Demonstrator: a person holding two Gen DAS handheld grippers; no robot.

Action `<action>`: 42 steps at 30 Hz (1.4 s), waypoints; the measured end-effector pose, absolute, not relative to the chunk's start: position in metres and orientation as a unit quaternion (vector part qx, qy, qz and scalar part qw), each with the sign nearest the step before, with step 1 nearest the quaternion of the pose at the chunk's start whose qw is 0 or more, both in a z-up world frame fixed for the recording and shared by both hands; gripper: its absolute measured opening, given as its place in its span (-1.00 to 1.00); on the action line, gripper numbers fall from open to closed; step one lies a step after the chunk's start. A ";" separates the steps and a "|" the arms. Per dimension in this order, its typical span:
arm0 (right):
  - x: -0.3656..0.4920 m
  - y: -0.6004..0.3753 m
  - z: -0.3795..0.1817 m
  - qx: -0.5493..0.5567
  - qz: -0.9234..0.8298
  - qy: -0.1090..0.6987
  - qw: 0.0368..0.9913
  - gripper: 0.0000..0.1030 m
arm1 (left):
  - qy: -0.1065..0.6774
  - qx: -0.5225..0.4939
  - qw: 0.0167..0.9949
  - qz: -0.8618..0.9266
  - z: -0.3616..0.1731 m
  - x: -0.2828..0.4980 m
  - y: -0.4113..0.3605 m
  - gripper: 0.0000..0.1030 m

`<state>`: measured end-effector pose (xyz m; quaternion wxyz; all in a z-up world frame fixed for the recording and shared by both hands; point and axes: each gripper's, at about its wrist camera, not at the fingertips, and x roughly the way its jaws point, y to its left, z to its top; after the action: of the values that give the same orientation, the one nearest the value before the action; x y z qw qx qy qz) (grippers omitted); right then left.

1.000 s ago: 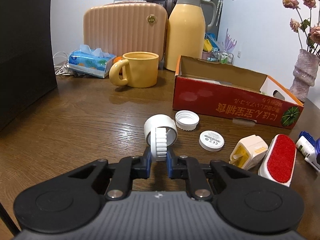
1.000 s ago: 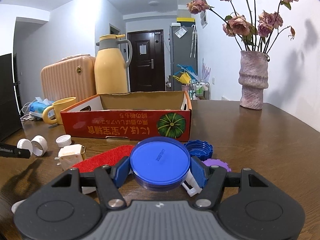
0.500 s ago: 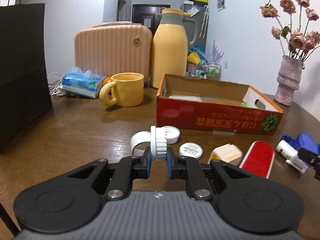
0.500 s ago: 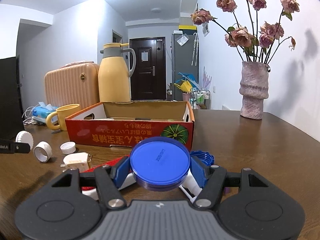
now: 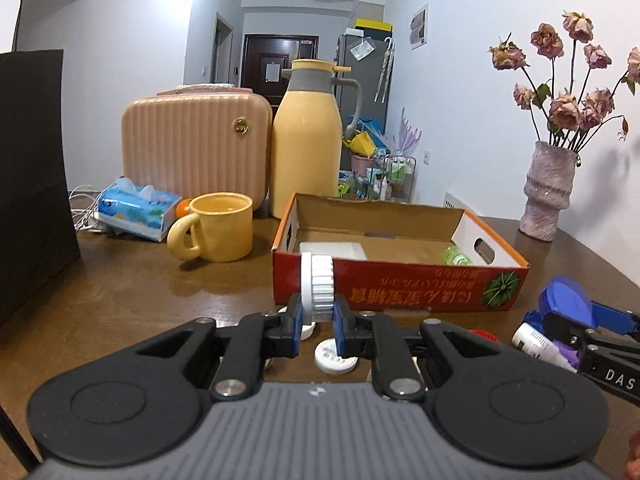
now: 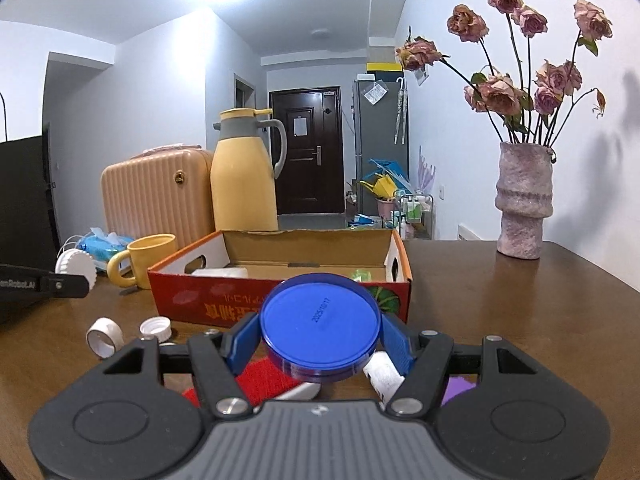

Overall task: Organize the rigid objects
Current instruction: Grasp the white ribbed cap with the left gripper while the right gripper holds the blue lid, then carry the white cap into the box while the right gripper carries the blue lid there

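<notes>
White walls (image 6: 160, 92), dark door (image 6: 306, 152), wood table (image 6: 520, 304).

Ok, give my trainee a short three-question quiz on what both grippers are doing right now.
1. True or false: the left gripper is shut on a ribbed white plastic cap.
2. What does the right gripper hold? A) round blue plastic lid B) yellow mug C) tissue pack
3. Fill in: behind both held items stands an open red ____ box.

Key: 1 true; 2 A; 3 cardboard.
</notes>
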<state>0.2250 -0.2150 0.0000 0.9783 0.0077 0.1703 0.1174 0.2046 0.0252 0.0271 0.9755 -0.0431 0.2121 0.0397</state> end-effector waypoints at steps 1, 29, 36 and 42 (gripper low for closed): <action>0.226 -0.214 0.001 0.008 0.118 0.169 0.978 0.26 | 0.210 -0.043 0.976 0.039 0.029 0.206 0.024 -0.70; 0.308 -0.191 0.035 0.013 0.113 0.143 0.983 0.26 | 0.192 -0.068 0.978 0.044 0.055 0.283 0.015 -0.70; 0.333 -0.180 0.035 0.005 0.111 0.145 0.983 0.26 | 0.195 -0.073 0.977 0.051 0.054 0.311 0.014 -0.70; 0.357 -0.173 0.028 0.006 0.108 0.157 0.982 0.26 | 0.198 -0.075 0.976 0.053 0.051 0.332 0.013 -0.70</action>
<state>0.3568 -0.1731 0.0282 0.9817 0.0059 0.1568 0.1079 0.3317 0.0128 0.0511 0.9760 -0.0745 0.1975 0.0533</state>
